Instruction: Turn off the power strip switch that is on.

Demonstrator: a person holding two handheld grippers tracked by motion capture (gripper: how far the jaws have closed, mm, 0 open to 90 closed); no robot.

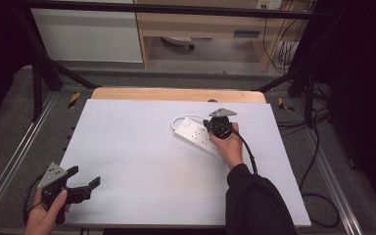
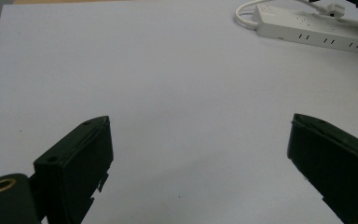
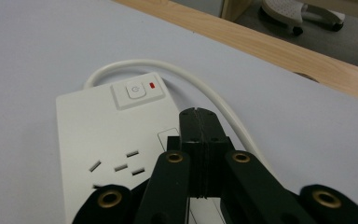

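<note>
A white power strip [image 1: 196,134] lies at the back right of the white table top [image 1: 142,166], and its white cord [image 1: 176,120] loops round its far end. My right gripper [image 1: 207,126] hovers over the strip, held by a hand in a black sleeve. In the right gripper view the jaws [image 3: 198,113] stand pressed together with nothing seen between them, just above the strip [image 3: 98,135], short of its switch [image 3: 134,90] and red light [image 3: 152,85]. My left gripper [image 1: 84,176] rests open near the front left edge, its jaws [image 2: 200,121] wide apart over bare table, the strip [image 2: 307,28] far off.
A wooden strip [image 1: 176,94] borders the table's far edge. Black frame posts [image 1: 36,83] stand at the back corners. Black cables [image 1: 318,161] lie on the floor to the right. A chair base [image 3: 303,14] stands beyond the table.
</note>
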